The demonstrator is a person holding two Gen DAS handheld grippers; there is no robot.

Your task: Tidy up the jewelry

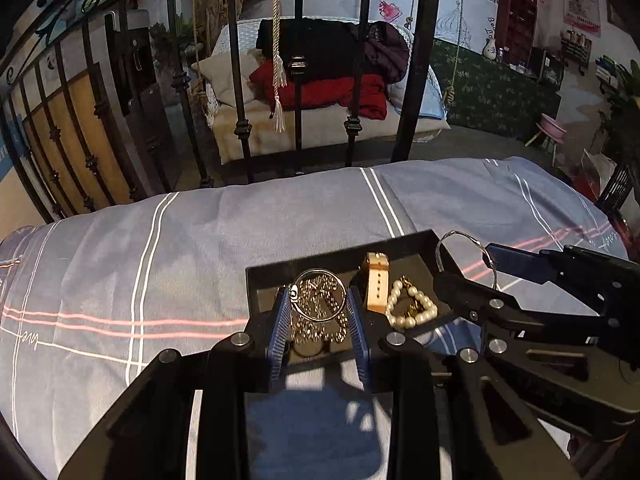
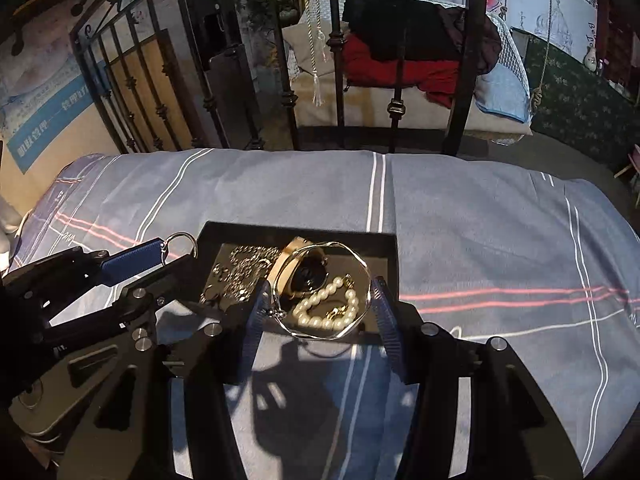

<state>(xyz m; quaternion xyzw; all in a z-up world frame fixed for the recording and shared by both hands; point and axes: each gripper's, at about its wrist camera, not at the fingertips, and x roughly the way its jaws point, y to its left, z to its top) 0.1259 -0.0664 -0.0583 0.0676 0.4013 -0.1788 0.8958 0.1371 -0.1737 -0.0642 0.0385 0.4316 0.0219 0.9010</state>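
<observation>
A black tray [image 1: 256, 276] [image 2: 304, 228] lies on the bed and holds a gold chain necklace [image 1: 316, 326] [image 2: 240, 264], a gold watch [image 1: 376, 280] [image 2: 286, 264] and a pearl bracelet [image 1: 400, 312] [image 2: 320, 304]. My left gripper [image 1: 318, 296] [image 2: 176, 254] hangs over the tray's left part, shut on a small silver ring [image 1: 319, 270] [image 2: 182, 236]. My right gripper [image 2: 320, 286] [image 1: 466, 266] is shut on a larger wavy silver bangle [image 2: 344, 246] [image 1: 460, 234], held above the tray's right side.
The tray rests on a blue-grey striped bed cover [image 1: 160, 260] [image 2: 500, 240]. A black iron bed rail [image 1: 236, 80] [image 2: 340, 60] stands at the far edge, with a swing seat piled with clothes [image 1: 332, 64] behind it.
</observation>
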